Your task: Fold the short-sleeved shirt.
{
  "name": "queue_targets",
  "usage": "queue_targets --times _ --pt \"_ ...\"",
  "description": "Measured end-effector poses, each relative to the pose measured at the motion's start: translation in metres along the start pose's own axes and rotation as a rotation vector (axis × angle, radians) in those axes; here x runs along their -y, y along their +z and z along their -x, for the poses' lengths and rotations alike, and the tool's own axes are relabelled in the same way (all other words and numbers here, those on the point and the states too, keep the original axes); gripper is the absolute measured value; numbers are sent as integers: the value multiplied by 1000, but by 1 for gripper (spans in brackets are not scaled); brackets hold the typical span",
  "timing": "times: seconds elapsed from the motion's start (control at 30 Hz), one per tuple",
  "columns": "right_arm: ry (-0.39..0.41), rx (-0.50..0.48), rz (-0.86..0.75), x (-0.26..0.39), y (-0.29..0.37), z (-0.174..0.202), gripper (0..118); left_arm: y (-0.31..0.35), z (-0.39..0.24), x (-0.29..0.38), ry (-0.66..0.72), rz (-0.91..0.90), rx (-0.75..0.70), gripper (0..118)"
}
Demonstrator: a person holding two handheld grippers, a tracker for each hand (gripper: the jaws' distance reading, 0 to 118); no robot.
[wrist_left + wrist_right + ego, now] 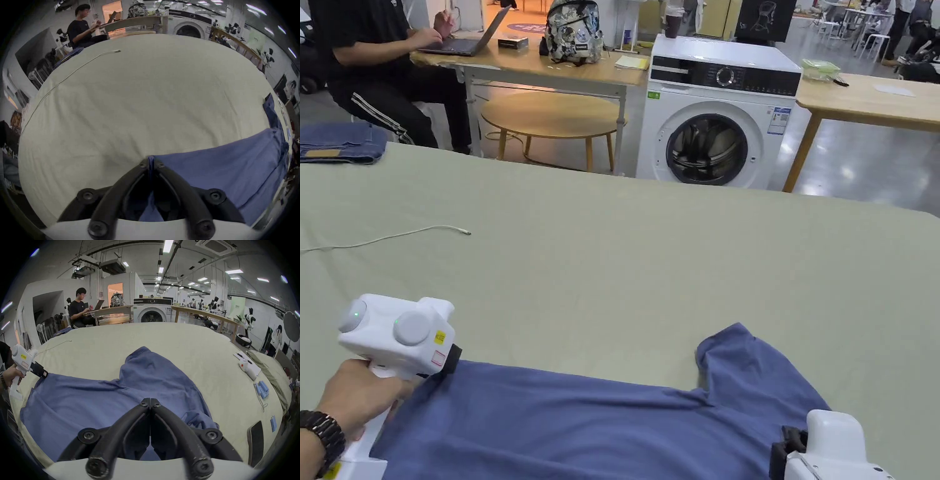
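A pale green table [625,250] carries the blue shirt [581,425] spread along its near edge, one sleeve pointing away. In its own view, the left gripper [151,160] pinches the shirt's corner. The right gripper [150,402] has its jaws pressed together above the cloth, pinching nothing visible. The right gripper view shows blue rolls [262,389] near the table's right edge. A white cable [387,238] lies far left.

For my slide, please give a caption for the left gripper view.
Left gripper pinching an edge of the blue short-sleeved shirt on the pale green table.
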State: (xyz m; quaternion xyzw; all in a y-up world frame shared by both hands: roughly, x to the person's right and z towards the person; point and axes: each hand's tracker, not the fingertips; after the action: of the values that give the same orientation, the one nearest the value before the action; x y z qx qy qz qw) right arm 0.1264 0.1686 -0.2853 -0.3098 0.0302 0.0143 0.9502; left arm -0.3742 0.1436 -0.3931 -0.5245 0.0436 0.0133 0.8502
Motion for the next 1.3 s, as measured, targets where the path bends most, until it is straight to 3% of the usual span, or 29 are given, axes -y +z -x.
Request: queue_targets --times 0.23,0.4,0.43,0.5,0.57,0.7,0.83,0.93,1.0,1.03,1.17,1.3 --pt "-54 6 33 -31 -11 -34 0 45 8 10 21 -139 36 0" --pt "-37 -15 177 -73 -55 -65 0 67 9 21 52 -188 58 0" --pt "-15 -9 217 -81 -67 -70 6 69 10 23 56 -195 57 0" --pt "-6 -29 284 -93 -92 -79 44 71 10 27 60 -204 52 0" --pt "-32 -44 346 -101 -118 -87 67 70 8 27 73 -203 53 0" --pt "9 -6 402 -107 -158 -92 67 68 4 28 94 -198 54 0" --pt "37 2 531 -95 -192 -86 67 65 -1 28 101 -194 64 0" --pt "44 25 504 -94 -193 -81 61 65 -4 28 95 -191 65 0" --pt "65 28 472 -95 -192 -80 15 64 -5 26 88 -190 56 0" --pt "81 25 451 -96 -191 -78 0 64 -5 25 88 -190 56 0" --pt "86 18 455 -94 -161 -58 0 66 -5 24 90 -192 46 0" --pt "11 -11 380 -98 -139 -72 0 71 1 24 88 -201 37 0"
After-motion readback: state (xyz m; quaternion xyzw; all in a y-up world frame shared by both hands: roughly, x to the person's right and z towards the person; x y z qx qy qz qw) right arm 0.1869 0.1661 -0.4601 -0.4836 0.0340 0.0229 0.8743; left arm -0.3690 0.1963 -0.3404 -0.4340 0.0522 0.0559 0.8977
